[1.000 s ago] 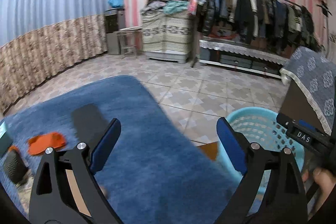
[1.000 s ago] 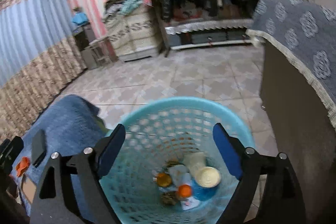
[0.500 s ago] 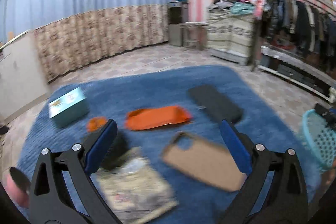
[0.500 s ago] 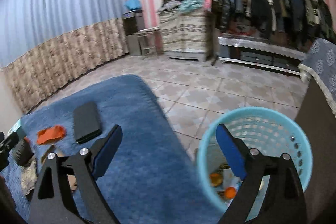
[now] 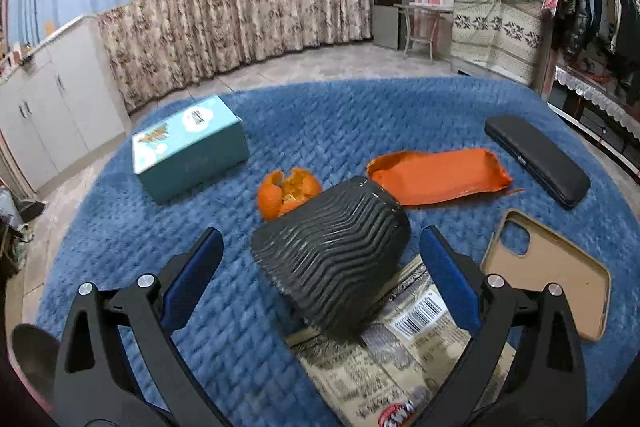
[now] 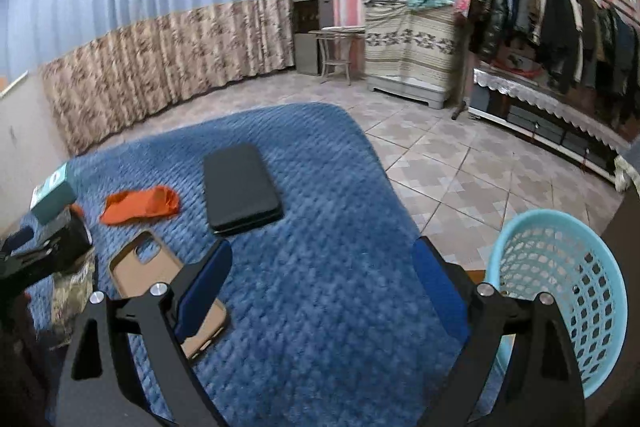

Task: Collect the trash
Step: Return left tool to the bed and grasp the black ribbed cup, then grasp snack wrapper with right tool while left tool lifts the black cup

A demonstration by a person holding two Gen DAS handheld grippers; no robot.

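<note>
My left gripper (image 5: 320, 259) is open, its fingers either side of a black ribbed paper cup (image 5: 334, 257) lying on its side on the blue rug (image 5: 340, 123). Orange peel (image 5: 286, 193), an orange wrapper (image 5: 436, 175) and a printed snack bag (image 5: 384, 355) lie around the cup. My right gripper (image 6: 322, 269) is open and empty above the rug. The light blue trash basket (image 6: 568, 291) stands at the right in the right wrist view.
A teal box (image 5: 188, 147), a black case (image 5: 536, 159) and a tan phone case (image 5: 548, 267) lie on the rug. Beyond it are tiled floor (image 6: 460, 155), a curtain, white cabinets (image 5: 52, 99) and a clothes rack (image 6: 560, 27).
My left gripper swung left from the basket to the trash and closed in on the black cup. My right gripper turned left away from the basket, over the rug.
</note>
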